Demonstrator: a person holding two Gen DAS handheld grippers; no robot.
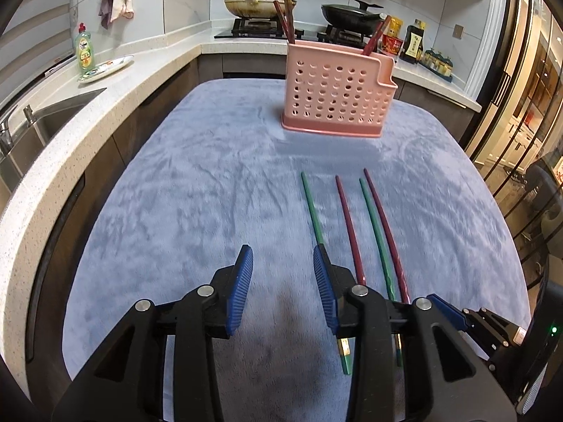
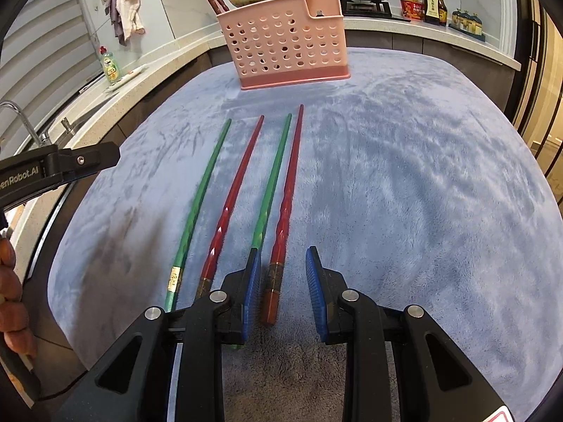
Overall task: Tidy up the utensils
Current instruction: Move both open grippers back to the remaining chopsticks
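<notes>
Four chopsticks lie side by side on the blue cloth (image 2: pixel 404 176): green (image 2: pixel 202 193), red (image 2: pixel 234 197), green (image 2: pixel 271 190), red (image 2: pixel 290 190). My right gripper (image 2: pixel 283 256) is open, low over the cloth, with the butt end of the rightmost red chopstick between its blue pads, which do not press on it. My left gripper (image 1: pixel 283 256) is open with only cloth between its fingers; the leftmost green chopstick (image 1: pixel 311 211) runs just past its right finger. A pink perforated holder (image 1: pixel 334 91) stands at the far side and holds several dark red chopsticks.
A sink (image 1: pixel 42 123), a green soap bottle (image 1: pixel 84 51) and a plate (image 1: pixel 105 68) are on the counter to the left. Two pans sit on the stove (image 1: pixel 260 28) behind the holder, with sauce bottles (image 1: pixel 413 40) at the right. A hand (image 2: pixel 10 281) shows at the left edge.
</notes>
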